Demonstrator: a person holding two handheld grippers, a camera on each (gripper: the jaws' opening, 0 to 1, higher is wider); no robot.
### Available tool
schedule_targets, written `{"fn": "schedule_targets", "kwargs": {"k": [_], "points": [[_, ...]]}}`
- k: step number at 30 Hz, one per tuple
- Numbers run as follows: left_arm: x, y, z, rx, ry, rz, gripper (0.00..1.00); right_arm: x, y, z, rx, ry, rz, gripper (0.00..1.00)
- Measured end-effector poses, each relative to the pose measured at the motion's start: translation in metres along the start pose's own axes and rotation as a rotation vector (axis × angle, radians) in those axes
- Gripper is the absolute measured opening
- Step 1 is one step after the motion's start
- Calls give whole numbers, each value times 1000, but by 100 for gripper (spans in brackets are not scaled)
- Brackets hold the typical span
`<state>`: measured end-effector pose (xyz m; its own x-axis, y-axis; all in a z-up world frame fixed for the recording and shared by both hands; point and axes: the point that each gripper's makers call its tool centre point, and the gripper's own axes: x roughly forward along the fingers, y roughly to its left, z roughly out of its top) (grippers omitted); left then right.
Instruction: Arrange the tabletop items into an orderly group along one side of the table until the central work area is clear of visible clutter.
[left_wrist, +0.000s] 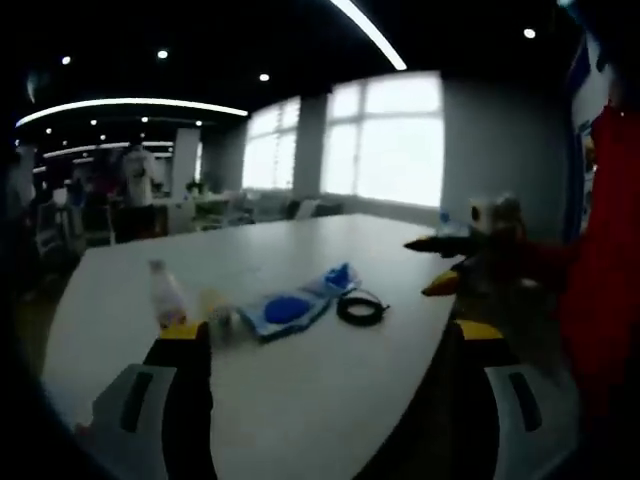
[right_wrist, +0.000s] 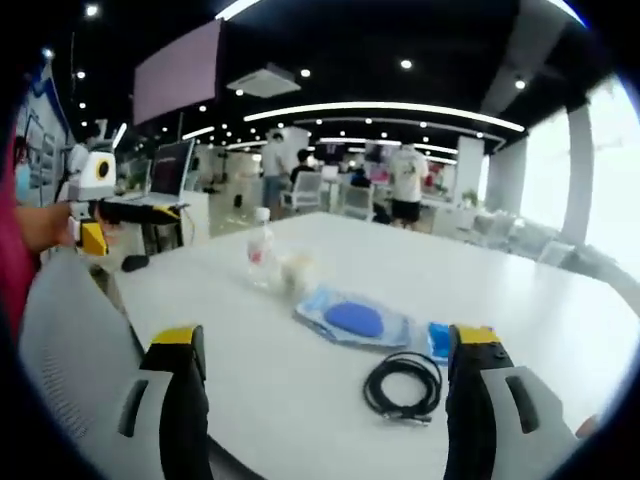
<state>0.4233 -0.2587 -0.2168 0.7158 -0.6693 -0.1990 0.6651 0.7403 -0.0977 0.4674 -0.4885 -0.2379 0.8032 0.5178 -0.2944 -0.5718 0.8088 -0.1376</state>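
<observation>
On the white table (left_wrist: 300, 400) lie a clear plastic bottle (left_wrist: 165, 293), a small pale roll (left_wrist: 218, 318), a blue-and-clear pouch (left_wrist: 290, 305) and a coiled black cable (left_wrist: 360, 308). My left gripper (left_wrist: 330, 335) hovers open above the near edge, short of them, with nothing between its jaws. My right gripper (left_wrist: 420, 267) comes in from the right, held by a red-sleeved arm. In the right gripper view the bottle (right_wrist: 260, 255), roll (right_wrist: 297, 272), pouch (right_wrist: 355, 320) and cable (right_wrist: 403, 385) lie just ahead of my open right gripper (right_wrist: 327, 345).
The table's curved edge (left_wrist: 430, 340) runs close on the right, with the person in red (left_wrist: 610, 260) beyond it. Bare tabletop (right_wrist: 520, 290) stretches past the items. Desks, monitors, chairs and standing people (right_wrist: 405, 180) fill the office behind.
</observation>
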Motion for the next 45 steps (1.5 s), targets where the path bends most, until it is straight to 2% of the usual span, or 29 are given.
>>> {"fn": "schedule_targets", "kwargs": {"k": [2, 4, 7, 10, 11, 13, 16, 19, 20, 23, 27, 30, 35, 36, 45], "points": [[-1, 1, 3, -21, -8, -3, 96, -1, -1, -3, 5, 0, -11, 99], [0, 3, 7, 7, -28, 7, 97, -2, -3, -4, 20, 0, -23, 99], [-1, 17, 2, 38, -9, 25, 97, 0, -7, -8, 25, 5, -27, 99], [-3, 31, -6, -5, 9, 30, 97, 3, -14, -10, 21, 8, -36, 99], [-5, 35, -6, 27, -3, 33, 97, 4, -18, -11, 19, 9, -36, 99], [-8, 44, -11, 6, -2, 56, 98, 4, -22, -7, 21, -14, -45, 99], [-7, 46, -17, -51, -9, 56, 98, 7, -28, -14, 18, 11, -70, 99], [-6, 47, -15, -21, -3, 73, 98, 7, -37, -21, 37, 31, -113, 99], [-5, 47, -17, -21, 5, 77, 98, 5, -44, -24, 43, 41, -149, 99], [-4, 46, -22, -28, 37, 76, 98, 2, -53, -28, 38, 59, -188, 99], [-5, 49, -19, -27, 25, 92, 99, 2, -51, -30, 59, 61, -178, 99], [-6, 56, -24, -26, 62, 137, 99, 2, -50, -29, 42, 64, -183, 99], [-5, 57, -19, -55, 44, 148, 99, 3, -49, -31, 37, 75, -178, 99], [-5, 59, -22, -78, 56, 156, 99, 3, -49, -31, 33, 75, -177, 99], [-6, 64, -32, -104, 92, 175, 98, 3, -48, -31, 29, 71, -171, 99]]}}
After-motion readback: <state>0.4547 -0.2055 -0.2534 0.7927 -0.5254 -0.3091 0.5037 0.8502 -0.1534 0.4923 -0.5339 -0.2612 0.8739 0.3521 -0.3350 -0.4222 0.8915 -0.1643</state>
